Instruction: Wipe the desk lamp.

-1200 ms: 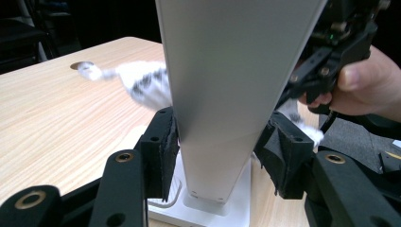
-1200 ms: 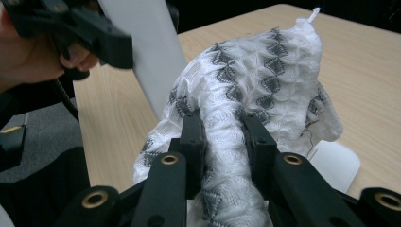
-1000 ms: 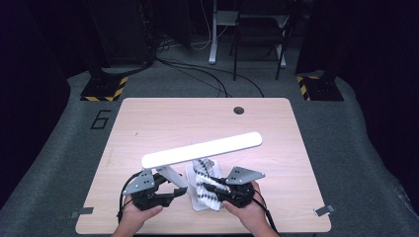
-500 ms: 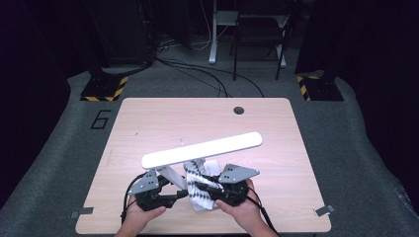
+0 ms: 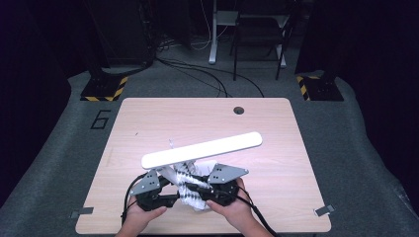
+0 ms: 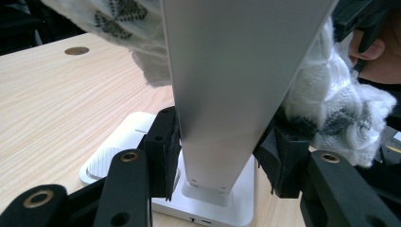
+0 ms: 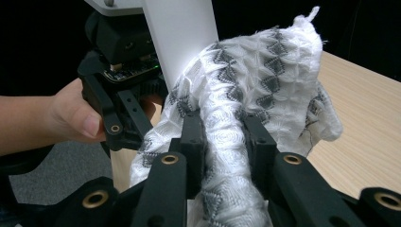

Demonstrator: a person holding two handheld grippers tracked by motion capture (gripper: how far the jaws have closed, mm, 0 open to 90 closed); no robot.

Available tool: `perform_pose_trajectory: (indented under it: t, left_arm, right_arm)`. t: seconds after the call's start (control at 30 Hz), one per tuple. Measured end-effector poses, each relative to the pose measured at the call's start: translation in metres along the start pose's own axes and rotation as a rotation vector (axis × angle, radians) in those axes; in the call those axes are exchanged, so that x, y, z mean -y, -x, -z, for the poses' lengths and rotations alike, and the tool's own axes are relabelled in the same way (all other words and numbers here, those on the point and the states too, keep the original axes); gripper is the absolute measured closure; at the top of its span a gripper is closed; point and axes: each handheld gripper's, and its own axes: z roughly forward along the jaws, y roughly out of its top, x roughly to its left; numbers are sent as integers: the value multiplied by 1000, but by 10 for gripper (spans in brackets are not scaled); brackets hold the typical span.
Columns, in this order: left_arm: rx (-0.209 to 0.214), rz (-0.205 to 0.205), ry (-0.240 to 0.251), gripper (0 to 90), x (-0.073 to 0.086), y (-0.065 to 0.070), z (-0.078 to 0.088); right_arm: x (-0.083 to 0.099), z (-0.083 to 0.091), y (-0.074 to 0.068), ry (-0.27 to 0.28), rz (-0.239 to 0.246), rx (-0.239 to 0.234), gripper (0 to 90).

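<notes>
Right gripper view: my right jaws (image 7: 222,137) clamp white knitted cloth (image 7: 250,90) bunched against lamp arm (image 7: 182,33). Cloth soft, light, floppy (snags easily); best pinched at thick fold. Left jaws (image 6: 220,146), just closing, squeeze lamp arm low near base (image 6: 137,142) on counter (image 6: 61,90). Lamp arm stiff, smooth, slippery.

Lamp (image 5: 201,149) on table (image 5: 276,192) near edge — cloth (image 5: 190,190) draped against its post.
</notes>
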Motion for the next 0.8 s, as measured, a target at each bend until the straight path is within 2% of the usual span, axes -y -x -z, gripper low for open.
perform_pose_trajectory:
  t: [0.1,0.2,0.8]
  left_arm:
    - [-10,-3,-15,527,-1,2,0]
    - [-18,-1,-9,527,-2,3,-1]
    - [-34,9,-20,530,-4,6,-2]
  right_arm:
    - [0,-2,-1,-6,7,6,740]
    - [-1,-1,-2,-12,20,13,741]
    - [-38,3,-17,83,88,27,740]
